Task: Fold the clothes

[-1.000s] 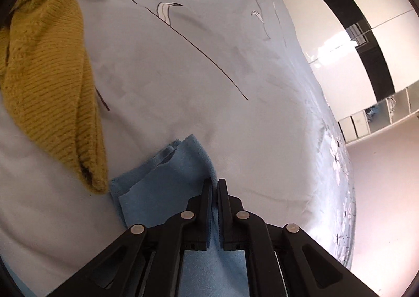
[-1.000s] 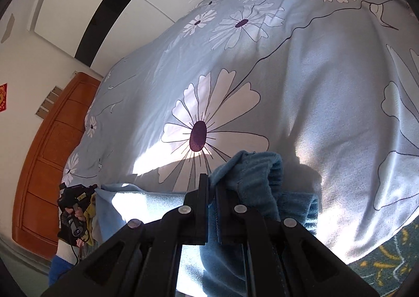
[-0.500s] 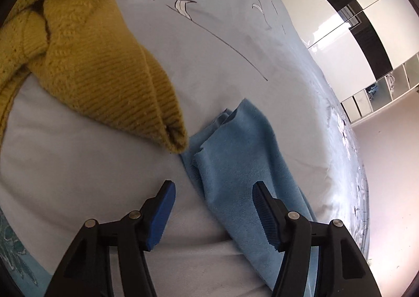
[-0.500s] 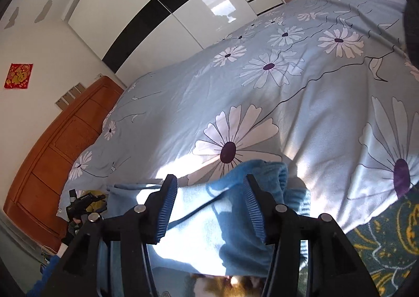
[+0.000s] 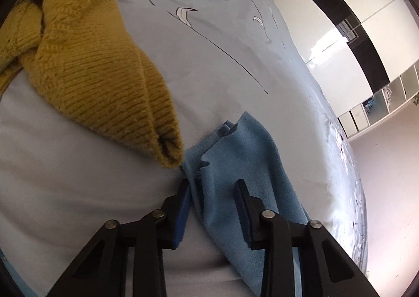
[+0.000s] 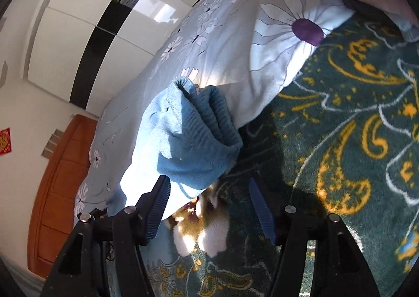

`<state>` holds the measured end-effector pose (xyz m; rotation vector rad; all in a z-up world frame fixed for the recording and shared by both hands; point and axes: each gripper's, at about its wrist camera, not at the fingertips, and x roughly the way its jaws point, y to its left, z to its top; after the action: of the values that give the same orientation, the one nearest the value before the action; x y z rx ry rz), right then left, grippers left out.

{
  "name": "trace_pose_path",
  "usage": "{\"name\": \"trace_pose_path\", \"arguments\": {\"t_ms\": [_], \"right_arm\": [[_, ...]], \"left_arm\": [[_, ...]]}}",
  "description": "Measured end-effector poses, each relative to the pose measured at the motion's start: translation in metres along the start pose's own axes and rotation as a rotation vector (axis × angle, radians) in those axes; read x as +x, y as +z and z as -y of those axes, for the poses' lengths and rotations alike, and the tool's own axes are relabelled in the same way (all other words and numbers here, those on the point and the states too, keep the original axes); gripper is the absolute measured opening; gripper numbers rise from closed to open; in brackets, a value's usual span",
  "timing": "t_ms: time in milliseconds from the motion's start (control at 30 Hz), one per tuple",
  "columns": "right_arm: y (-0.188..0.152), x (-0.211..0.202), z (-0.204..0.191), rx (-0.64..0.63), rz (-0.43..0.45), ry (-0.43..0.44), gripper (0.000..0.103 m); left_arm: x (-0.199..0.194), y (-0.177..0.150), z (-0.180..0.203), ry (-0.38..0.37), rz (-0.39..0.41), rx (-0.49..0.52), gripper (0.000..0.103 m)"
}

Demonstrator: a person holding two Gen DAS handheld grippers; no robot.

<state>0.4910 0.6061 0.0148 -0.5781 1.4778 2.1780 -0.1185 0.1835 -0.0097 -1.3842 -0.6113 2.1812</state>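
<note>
**Both claws off the blue garment; left narrowing over its edge**

Left claw [image 5: 212, 187]: jaws stand partly apart and have just been closing. A fold of the blue garment [image 5: 243, 163] lies between them, near its ragged corner, but the pads do not appear to press it. Judgement: the claw is placed over the edge to take a fresh hold for the next fold.

Right claw [image 6: 207, 192]: jaws spread wide and have just been opening. The garment's ribbed cuff [image 6: 209, 119] lies ahead of and above the fingertips, bunched at the bed's edge, with nothing pinched. Judgement: the cloth has been let go here so it rests on the bed rather than hanging.

Location of work: the blue garment lies across the floral duvet [image 5: 222, 61], one end at the left claw, the cuffed end overhanging toward the patterned green rug [image 6: 353, 139]. A mustard knitted sweater [image 5: 91, 74] lies just beside the garment's corner, its cuff touching or nearly touching the blue cloth; which, I cannot tell.

Risk: the left claw could catch the sweater cuff along with the blue edge. Fold appears incomplete.
</note>
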Motion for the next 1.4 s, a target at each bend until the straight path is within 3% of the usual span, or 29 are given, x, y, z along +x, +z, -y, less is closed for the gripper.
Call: {"name": "trace_pose_path", "arguments": {"t_ms": [267, 333, 367, 433, 533, 700, 967, 1000, 1067, 1133, 1200, 1267, 1400], "right_arm": [[0.011, 0.032, -0.014, -0.03, 0.063, 0.025, 0.068], [0.01, 0.028, -0.017, -0.036, 0.087, 0.052, 0.066], [0.01, 0.026, -0.019, -0.03, 0.097, 0.077, 0.062], [0.011, 0.022, -0.021, -0.026, 0.111, 0.108, 0.022], [0.018, 0.019, -0.027, -0.039, 0.105, 0.141, 0.014], [0.022, 0.002, -0.056, -0.149, 0.121, 0.158, 0.014], [0.011, -0.046, -0.089, -0.262, 0.11, 0.209, 0.013], [0.008, -0.054, -0.089, -0.267, 0.107, 0.22, 0.013], [0.001, -0.073, -0.085, -0.286, 0.099, 0.233, 0.013], [-0.006, -0.085, -0.078, -0.313, 0.08, 0.215, 0.013], [-0.013, -0.093, -0.066, -0.324, 0.052, 0.191, 0.013], [-0.024, -0.097, -0.042, -0.29, 0.011, 0.162, 0.013], [-0.041, -0.086, 0.006, -0.223, -0.074, 0.083, 0.013]], "left_arm": [[-0.006, -0.013, -0.012, -0.102, 0.008, -0.105, 0.025], [-0.006, -0.015, -0.011, -0.097, 0.012, -0.121, 0.025], [-0.006, -0.016, -0.011, -0.103, 0.018, -0.134, 0.021], [-0.01, -0.019, -0.008, -0.107, 0.035, -0.14, 0.01], [-0.022, -0.022, -0.005, -0.099, 0.071, -0.146, 0.007], [-0.065, -0.021, 0.004, -0.111, 0.119, -0.078, 0.006], [-0.175, -0.04, -0.005, -0.199, 0.158, -0.023, 0.006], [-0.172, -0.022, -0.011, -0.222, 0.159, -0.019, 0.006], [-0.191, -0.028, -0.018, -0.25, 0.174, 0.011, 0.006], [-0.184, -0.036, -0.021, -0.255, 0.197, 0.049, 0.006], [-0.189, -0.054, -0.048, -0.226, 0.185, 0.047, 0.006], [-0.195, -0.077, -0.079, -0.218, 0.156, 0.005, 0.006], [-0.184, -0.121, -0.141, -0.133, 0.097, -0.094, 0.006]]}}
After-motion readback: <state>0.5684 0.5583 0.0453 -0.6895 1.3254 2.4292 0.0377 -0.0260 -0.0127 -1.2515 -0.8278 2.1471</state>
